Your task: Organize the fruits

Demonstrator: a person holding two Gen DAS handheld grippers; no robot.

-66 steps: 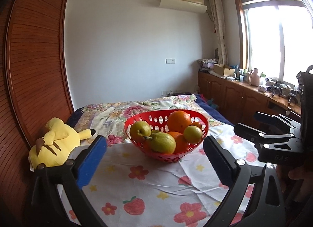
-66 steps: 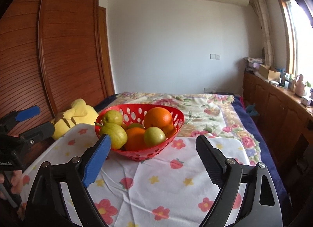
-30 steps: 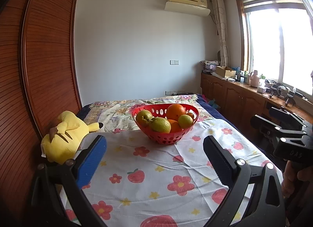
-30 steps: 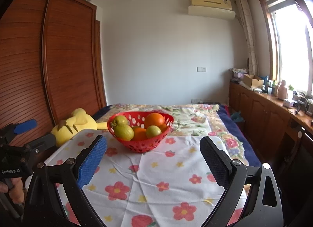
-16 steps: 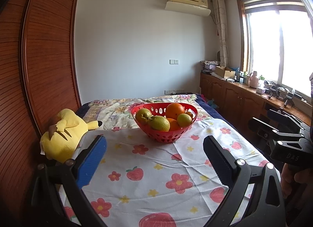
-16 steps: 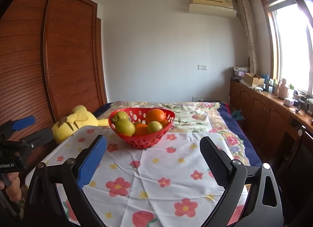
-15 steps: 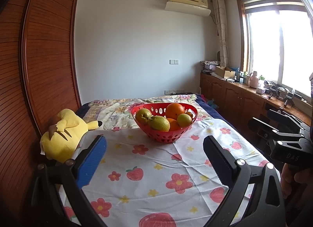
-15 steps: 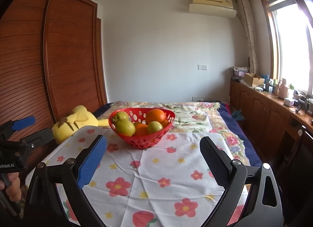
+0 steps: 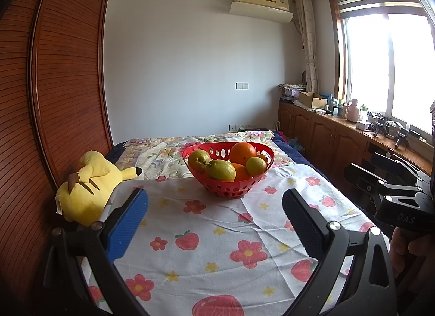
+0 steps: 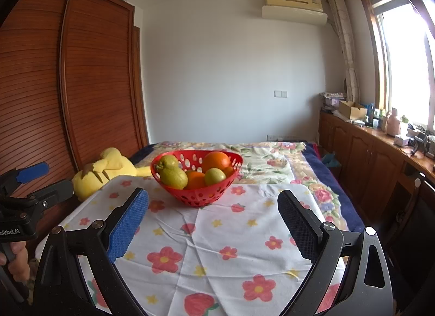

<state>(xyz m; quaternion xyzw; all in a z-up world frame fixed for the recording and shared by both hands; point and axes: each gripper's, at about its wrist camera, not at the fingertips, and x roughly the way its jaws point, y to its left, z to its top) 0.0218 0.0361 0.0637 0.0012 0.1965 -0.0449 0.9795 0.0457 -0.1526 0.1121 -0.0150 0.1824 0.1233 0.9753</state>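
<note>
Bedroom setting: a bench (image 9: pixel 217 248) under a white cloth printed with flowers and strawberries stands against the foot of a bed, a louvred wardrobe beyond the left fingers and a window with cabinets beyond the right. Compared with the views two seconds earlier, both grippers have drawn back: the red basket (image 9: pixel 228 188), then close and large between the fingers, now sits well ahead of them at the far end of the bench, with bare cloth opening up in between. The left gripper (image 9: pixel 214 212) has its fingers spread wide and holding nothing; the right gripper (image 10: pixel 213 212) likewise, spread and empty. All fruit visible, an orange (image 9: pixel 242 150) on top with green-yellow pieces (image 9: pixel 221 170) around it, lies inside the basket; none is seen loose on the cloth. A yellow plush toy (image 9: pixel 87 188) lies outboard of the left fingers, touching nothing relevant. Judgement: fruit gathered, hands retreating, task appears finished or nearly so
</note>
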